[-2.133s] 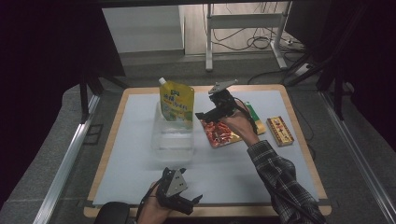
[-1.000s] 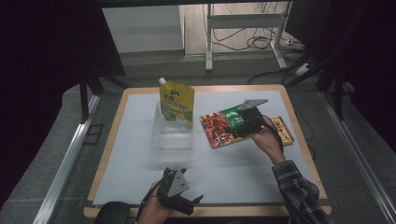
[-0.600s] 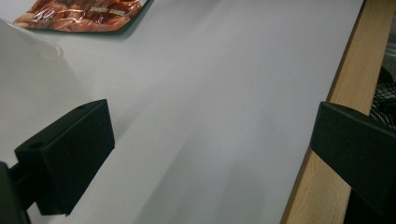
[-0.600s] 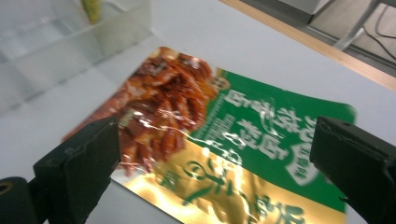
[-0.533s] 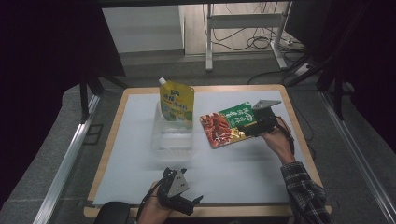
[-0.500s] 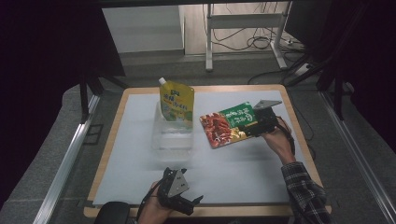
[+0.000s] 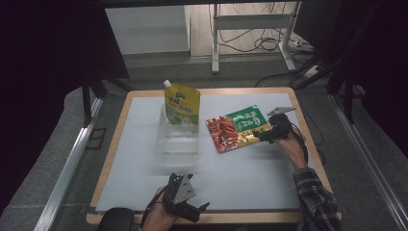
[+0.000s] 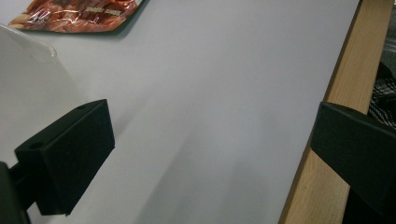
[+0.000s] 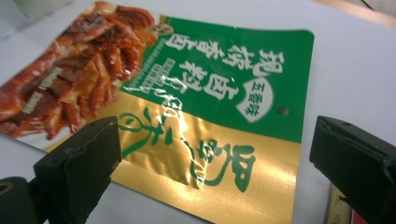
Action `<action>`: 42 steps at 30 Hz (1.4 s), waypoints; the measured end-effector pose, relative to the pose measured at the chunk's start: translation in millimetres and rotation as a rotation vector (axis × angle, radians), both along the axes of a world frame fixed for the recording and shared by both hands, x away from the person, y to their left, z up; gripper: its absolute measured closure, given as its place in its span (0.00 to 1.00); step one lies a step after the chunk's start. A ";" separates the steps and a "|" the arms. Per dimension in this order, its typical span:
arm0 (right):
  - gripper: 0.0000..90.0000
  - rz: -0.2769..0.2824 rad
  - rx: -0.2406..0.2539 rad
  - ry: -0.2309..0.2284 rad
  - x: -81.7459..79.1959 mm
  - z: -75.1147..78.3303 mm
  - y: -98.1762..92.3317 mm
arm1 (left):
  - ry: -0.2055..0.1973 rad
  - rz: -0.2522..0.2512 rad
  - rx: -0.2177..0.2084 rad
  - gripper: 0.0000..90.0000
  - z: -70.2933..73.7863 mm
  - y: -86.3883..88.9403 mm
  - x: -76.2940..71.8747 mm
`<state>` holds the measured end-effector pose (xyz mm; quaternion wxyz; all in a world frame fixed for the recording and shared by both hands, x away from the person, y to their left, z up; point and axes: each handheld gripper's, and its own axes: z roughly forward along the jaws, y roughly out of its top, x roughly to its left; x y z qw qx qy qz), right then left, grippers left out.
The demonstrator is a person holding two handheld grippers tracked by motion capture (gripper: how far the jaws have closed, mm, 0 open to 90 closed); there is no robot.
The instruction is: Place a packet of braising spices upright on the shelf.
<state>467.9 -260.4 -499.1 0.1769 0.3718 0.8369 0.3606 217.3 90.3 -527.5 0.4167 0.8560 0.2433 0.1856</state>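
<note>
A red, green and gold snack packet [image 7: 236, 129] lies flat on the white mat, right of centre. My right gripper [image 7: 262, 135] sits at the packet's right edge with its jaws pointing at it. In the right gripper view it [image 9: 215, 154] is open wide, and the packet [image 9: 205, 93] lies just beyond the two jaws, ungripped. My left gripper [image 7: 198, 211] rests near the table's front edge. In the left gripper view it [image 8: 210, 140] is open over bare mat with nothing between the jaws.
A yellow-green spouted pouch [image 7: 182, 104] stands at the far end of a clear plastic container [image 7: 178, 139] mid-table. The container's corner [image 8: 28, 56] is close to my left jaw. A small box's corner [image 9: 340, 207] lies by my right jaw. The wooden table edge [image 8: 317, 186] runs alongside.
My right gripper has moved from over the packet's left part to its right edge, and the packet now lies fully uncovered. The left gripper has not moved.
</note>
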 end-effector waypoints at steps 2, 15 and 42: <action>0.02 -0.004 -0.007 0.008 1.6 -4.2 -1.3 | 0.000 0.000 0.000 0.00 0.0 -0.2 -0.1; 0.02 -0.024 -0.024 0.049 5.6 -17.4 -2.2 | -0.002 -0.007 0.008 0.00 -0.3 -1.1 -0.4; 0.02 -0.040 0.125 0.073 3.0 -8.4 -2.4 | -0.003 -0.015 0.010 0.00 -0.5 -2.5 -0.8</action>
